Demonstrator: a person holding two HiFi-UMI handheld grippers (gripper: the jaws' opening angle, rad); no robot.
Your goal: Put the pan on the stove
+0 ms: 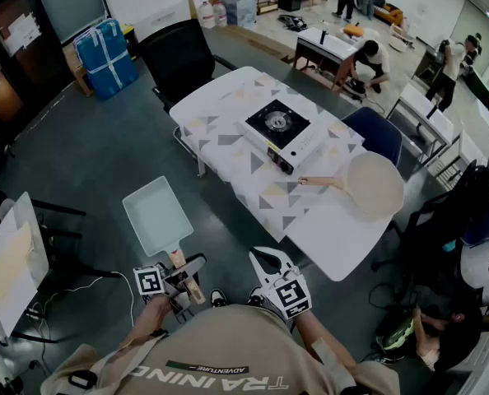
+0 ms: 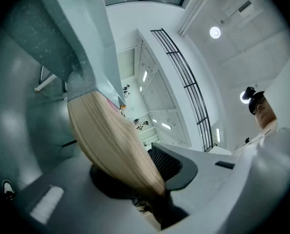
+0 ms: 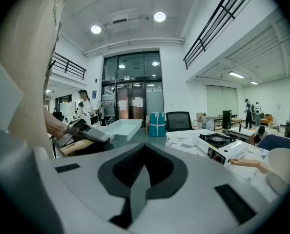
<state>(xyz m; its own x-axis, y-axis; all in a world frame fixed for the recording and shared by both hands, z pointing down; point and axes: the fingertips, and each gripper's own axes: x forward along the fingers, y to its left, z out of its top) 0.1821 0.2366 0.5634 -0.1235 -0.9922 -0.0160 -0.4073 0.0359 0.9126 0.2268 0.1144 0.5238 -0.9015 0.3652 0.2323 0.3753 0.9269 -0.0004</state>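
Head view: left claw (image 1: pixel 188 276) clamps the wooden handle (image 1: pixel 179 261) of the pale-green rectangular pan (image 1: pixel 156 214). The pan is held in the air, near and left of the white patterned table (image 1: pixel 331 239). The white 1-burner gas stove (image 1: pixel 284 134) lies far and right of the pan.
Left gripper view: jaws are pinched on the handle; the pan's long axis runs straight away from the claw.
Right gripper view: right claw (image 3: pixel 141 179) is closed on nothing, so the carry probably falls to the left.

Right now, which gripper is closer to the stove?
Right. The right gripper sits just off the table's near end, below the stove. The left gripper, holding the rectangular pan by its handle, is out over the floor farther left.
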